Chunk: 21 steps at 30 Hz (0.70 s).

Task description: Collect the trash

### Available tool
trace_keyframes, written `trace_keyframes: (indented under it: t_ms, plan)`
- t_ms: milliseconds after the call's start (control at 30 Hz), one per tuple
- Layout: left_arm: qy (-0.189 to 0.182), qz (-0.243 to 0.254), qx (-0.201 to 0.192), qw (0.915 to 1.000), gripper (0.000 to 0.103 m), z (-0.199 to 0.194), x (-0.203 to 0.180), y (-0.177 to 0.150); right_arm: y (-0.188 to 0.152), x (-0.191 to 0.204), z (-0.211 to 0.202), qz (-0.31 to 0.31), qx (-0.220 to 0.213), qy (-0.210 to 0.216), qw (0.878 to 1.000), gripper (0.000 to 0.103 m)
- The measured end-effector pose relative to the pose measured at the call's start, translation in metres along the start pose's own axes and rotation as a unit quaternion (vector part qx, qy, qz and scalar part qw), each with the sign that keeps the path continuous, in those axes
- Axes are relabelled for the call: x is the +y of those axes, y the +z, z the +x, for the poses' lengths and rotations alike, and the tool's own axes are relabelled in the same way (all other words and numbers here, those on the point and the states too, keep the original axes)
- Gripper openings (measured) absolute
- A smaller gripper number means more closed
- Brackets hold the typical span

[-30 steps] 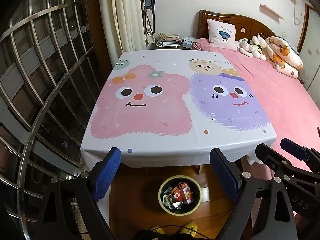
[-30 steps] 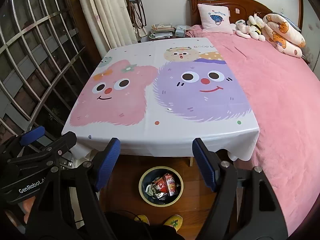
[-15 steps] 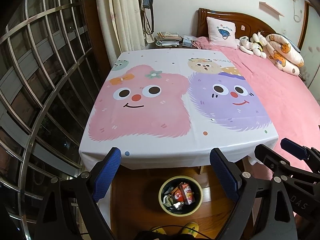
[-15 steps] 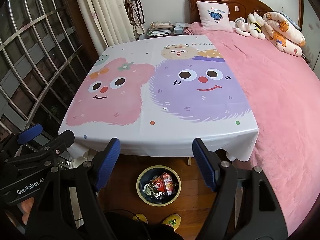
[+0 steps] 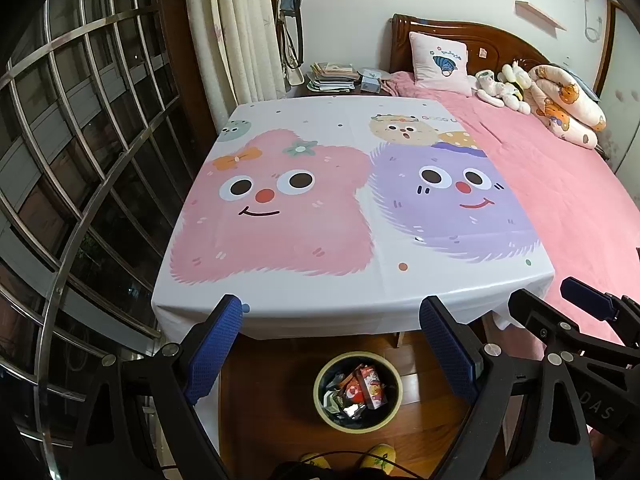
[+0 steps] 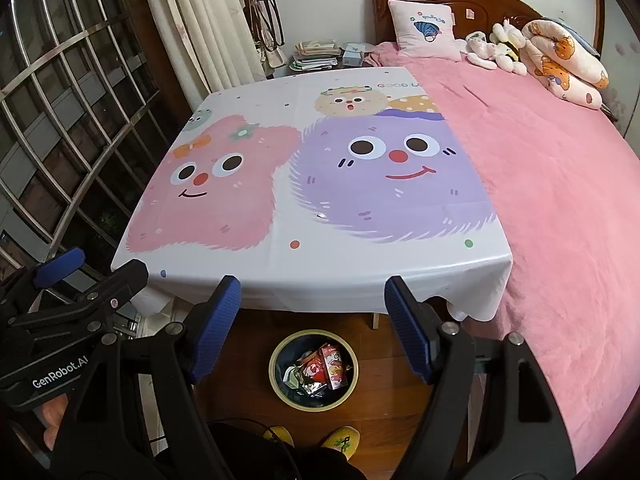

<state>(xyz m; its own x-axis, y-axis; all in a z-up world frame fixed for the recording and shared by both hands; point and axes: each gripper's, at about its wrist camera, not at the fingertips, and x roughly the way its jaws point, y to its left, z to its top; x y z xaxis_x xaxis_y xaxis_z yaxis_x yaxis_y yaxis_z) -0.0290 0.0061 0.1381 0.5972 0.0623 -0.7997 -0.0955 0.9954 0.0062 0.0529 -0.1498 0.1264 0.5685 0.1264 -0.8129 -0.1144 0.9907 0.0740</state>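
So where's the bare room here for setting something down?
Nearly the whole tablecloth is free, from the window side across to the pink bedspread, bar one tiny scrap. Crowded: the bin full of wrappers, the nightstand and the bed's head end.

"GenRobot.AI" on left gripper [image 6: 60,276], "GOOD" on tablecloth [image 6: 320,264]

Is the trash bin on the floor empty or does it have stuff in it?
Not empty: the trash bin holds crumpled wrappers, roughly half full.
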Motion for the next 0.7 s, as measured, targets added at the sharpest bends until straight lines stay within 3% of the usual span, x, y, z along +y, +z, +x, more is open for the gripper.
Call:
trace_keyframes:
  t_ms: [700]
  plan:
    - [-0.001, 0.001, 0.001, 1.0000, 0.091, 0.0006, -0.0015, -0.0003, -0.0014, -0.0019, -0.0007, 0.000, 0.002, 0.000, 1.000, 0.072]
